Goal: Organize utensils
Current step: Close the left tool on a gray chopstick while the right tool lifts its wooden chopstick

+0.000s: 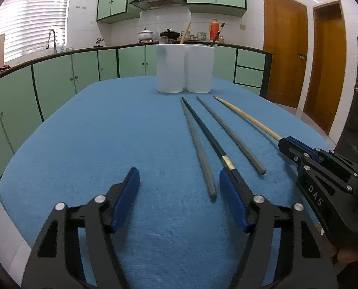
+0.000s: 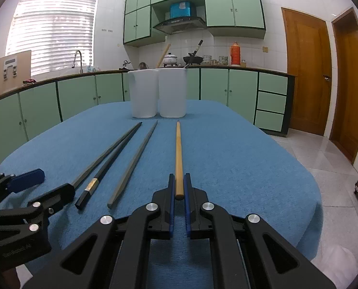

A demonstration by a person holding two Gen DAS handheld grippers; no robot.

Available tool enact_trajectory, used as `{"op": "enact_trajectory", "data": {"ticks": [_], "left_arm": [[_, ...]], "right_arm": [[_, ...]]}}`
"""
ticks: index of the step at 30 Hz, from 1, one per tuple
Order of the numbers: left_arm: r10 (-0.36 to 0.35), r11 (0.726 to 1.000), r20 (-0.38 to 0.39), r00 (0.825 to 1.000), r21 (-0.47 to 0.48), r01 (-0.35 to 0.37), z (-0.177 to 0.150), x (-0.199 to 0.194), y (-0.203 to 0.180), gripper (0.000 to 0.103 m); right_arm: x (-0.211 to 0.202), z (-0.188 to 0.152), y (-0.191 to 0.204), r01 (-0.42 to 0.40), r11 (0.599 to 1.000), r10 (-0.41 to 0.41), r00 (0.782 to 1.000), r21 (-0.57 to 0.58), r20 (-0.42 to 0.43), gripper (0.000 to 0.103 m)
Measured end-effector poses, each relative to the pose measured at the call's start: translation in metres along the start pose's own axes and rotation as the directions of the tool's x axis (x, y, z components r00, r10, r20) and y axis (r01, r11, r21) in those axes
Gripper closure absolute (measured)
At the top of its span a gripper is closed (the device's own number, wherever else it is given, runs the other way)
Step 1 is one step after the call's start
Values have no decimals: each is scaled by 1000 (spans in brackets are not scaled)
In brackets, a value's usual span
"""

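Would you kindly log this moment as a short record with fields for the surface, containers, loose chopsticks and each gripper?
surface: blue tablecloth
containers: two white cups side by side at the far end, each with a chopstick standing in it
loose chopsticks: two grey, one black, lying on the cloth
left gripper: open, its right finger over the black chopstick's handle end
right gripper: shut on the wooden chopstick

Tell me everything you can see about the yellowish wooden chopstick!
The wooden chopstick is long, thin and round, light tan like bamboo. It lies flat on the blue tablecloth, its narrow tip aimed at the two white containers. It is the rightmost of four chopsticks and touches none of them. The right gripper is shut on its thick end, blue pads pressing both sides.
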State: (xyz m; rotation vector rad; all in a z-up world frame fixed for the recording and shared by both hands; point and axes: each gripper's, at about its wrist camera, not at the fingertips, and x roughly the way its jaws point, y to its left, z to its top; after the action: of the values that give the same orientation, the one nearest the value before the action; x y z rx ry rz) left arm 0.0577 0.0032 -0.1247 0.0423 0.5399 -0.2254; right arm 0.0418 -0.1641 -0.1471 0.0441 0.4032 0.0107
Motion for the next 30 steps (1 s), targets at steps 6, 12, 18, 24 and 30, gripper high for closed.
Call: {"op": "enact_trajectory", "data": {"ticks": [6, 12, 18, 24, 30], "left_arm": [[-18, 1000, 4, 1000, 12, 18, 0, 4, -10, 61], [-36, 999, 4, 999, 27, 36, 0, 6, -19, 80], [-47, 998, 4, 999, 30, 47, -1, 7, -23, 94], [-50, 998, 7, 999, 31, 49, -2, 5, -24, 97], [-35, 999, 42, 999, 35, 34, 5, -3, -22, 97]], "right_arm": [[-3, 2, -3, 1, 1000, -1, 1000, 9, 11, 96], [-5, 1, -9, 0, 1000, -1, 1000, 26, 13, 96], [-6, 1, -13, 1, 999, -2, 1000, 37, 17, 96], [-8, 2, -15, 5, 999, -7, 1000, 46, 24, 96], [-16, 6, -16, 20, 999, -22, 998, 33, 55, 96]]}}
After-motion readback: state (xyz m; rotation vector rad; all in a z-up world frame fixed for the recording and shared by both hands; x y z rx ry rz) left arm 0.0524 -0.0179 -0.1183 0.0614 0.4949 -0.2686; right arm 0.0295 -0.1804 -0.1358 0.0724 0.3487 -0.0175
